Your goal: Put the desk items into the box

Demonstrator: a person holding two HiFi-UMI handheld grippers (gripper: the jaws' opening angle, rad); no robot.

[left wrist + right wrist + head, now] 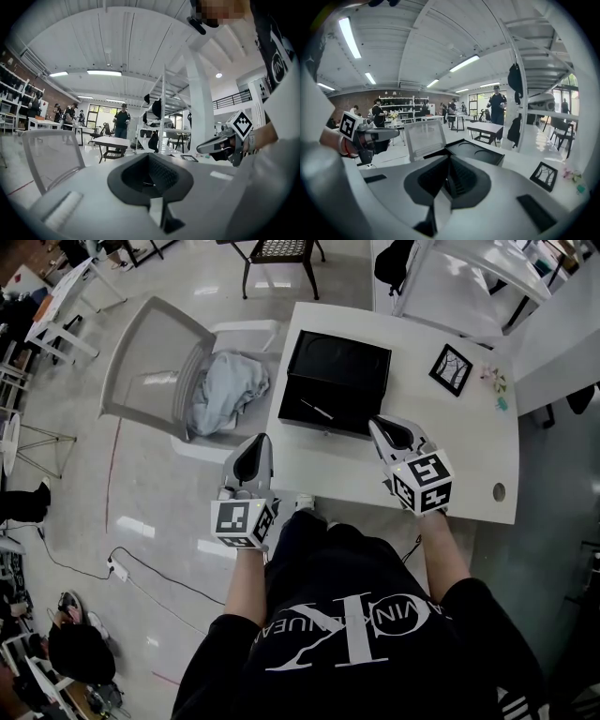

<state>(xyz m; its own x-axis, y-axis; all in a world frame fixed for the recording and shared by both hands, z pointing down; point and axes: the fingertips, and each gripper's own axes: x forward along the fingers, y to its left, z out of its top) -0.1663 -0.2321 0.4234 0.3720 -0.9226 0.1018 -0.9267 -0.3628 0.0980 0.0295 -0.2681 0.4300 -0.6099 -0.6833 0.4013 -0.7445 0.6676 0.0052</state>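
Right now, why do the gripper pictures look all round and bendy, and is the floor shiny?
Left gripper view: the wide lens curves the ceiling beams and blacks out the corners. Right gripper view: same bending, with bright strip lights glaring. Head view: sharp, with lamp glare on the floor.

A black short-sleeved T-shirt (375, 662) carries large white lettering on the chest, above black trousers (305, 540). The left gripper (258, 444) and right gripper (380, 426) are pale grey shells with dark insets, each bearing a cube (424, 482) of black-and-white square markers
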